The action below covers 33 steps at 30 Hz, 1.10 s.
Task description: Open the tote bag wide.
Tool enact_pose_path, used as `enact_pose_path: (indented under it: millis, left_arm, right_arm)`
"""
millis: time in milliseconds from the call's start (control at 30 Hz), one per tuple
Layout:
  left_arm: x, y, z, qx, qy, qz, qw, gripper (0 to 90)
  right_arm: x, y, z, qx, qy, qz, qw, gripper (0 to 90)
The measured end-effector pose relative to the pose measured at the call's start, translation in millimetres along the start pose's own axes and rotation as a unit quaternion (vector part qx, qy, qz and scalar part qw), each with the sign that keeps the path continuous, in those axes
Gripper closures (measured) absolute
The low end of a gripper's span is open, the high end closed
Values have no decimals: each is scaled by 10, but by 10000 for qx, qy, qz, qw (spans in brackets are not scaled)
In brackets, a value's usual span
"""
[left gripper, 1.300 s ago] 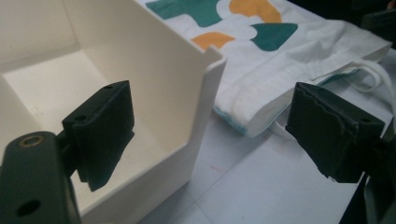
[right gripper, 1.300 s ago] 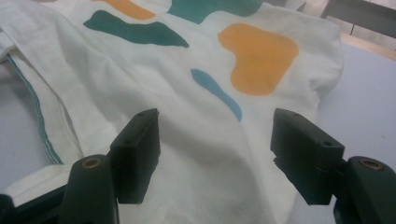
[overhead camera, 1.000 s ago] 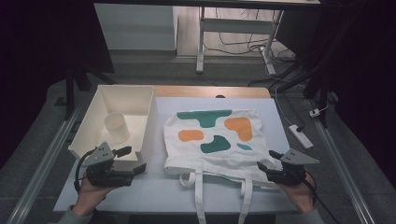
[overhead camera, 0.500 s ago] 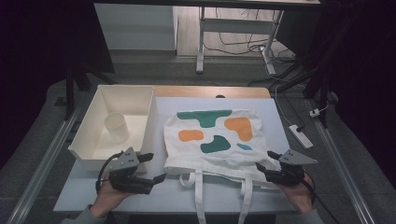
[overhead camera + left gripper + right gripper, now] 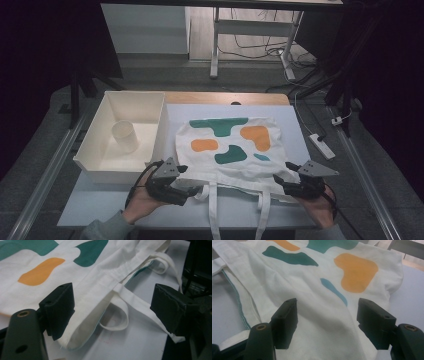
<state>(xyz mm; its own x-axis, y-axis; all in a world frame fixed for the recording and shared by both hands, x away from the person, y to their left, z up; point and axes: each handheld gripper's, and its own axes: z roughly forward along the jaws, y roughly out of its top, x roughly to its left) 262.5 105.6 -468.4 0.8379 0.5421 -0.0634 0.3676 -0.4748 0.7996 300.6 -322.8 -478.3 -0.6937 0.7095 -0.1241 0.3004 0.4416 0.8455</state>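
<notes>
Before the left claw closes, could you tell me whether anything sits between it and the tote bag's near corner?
Nothing visible does: the left claw stands open astride the tote bag corner and handle strap.

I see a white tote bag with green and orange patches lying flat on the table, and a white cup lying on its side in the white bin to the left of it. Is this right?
Not quite. The cup stands upright in the white bin, not on its side; the high view shows it. The rest holds: the tote bag with green and orange patches lies flat on the table, and the bin is to its left.
</notes>
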Motion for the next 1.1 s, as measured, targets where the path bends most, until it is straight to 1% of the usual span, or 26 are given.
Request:
enact_pose_path:
  millis: [33,67,100,133,233,333,500,567,633,733,767,900,933,1000,1100]
  left_arm:
    - [0,0,0,0,0,0,10000,195]
    - [9,23,93,89,-13,-2,10000,196]
    - [12,33,133,126,-13,7,9999,197]
    - [14,45,171,157,4,24,9999,199]
    - [13,77,267,263,153,115,9995,207]
    - [24,98,343,345,156,126,9992,213]
    - [56,123,442,431,149,87,9989,224]
    - [73,124,471,438,143,51,9989,228]
    - [88,121,489,464,156,16,9988,230]
    - [98,117,489,468,167,17,9988,231]
    - [98,117,489,468,167,17,9988,231]
    - [109,109,467,449,188,15,9988,231]
    - [112,105,463,449,191,12,9988,231]
    - [119,104,451,442,198,9,9988,231]
    - [128,103,437,417,208,-14,9989,234]
  right_arm:
    - [4,0,5,1,8,4,10000,339]
    - [9,1,6,7,17,6,10000,339]
    - [13,3,9,0,32,-5,10000,340]
    - [21,9,8,1,35,-5,10000,340]
    - [55,33,6,-26,63,-45,10000,340]
    - [114,75,6,-65,134,-110,9998,340]
    - [278,164,40,-99,415,-204,9989,340]
    - [377,199,70,-80,568,-266,9980,341]
    - [499,231,113,-40,760,-363,9964,341]
    - [709,273,186,101,1059,-538,9929,344]
    - [780,282,213,151,1171,-562,9914,345]
    - [1065,300,340,417,1582,-676,9842,346]
    - [1136,296,377,481,1684,-708,9820,346]
    - [1282,284,443,625,1909,-810,9763,346]
    - [1474,274,517,816,2139,-959,9687,345]
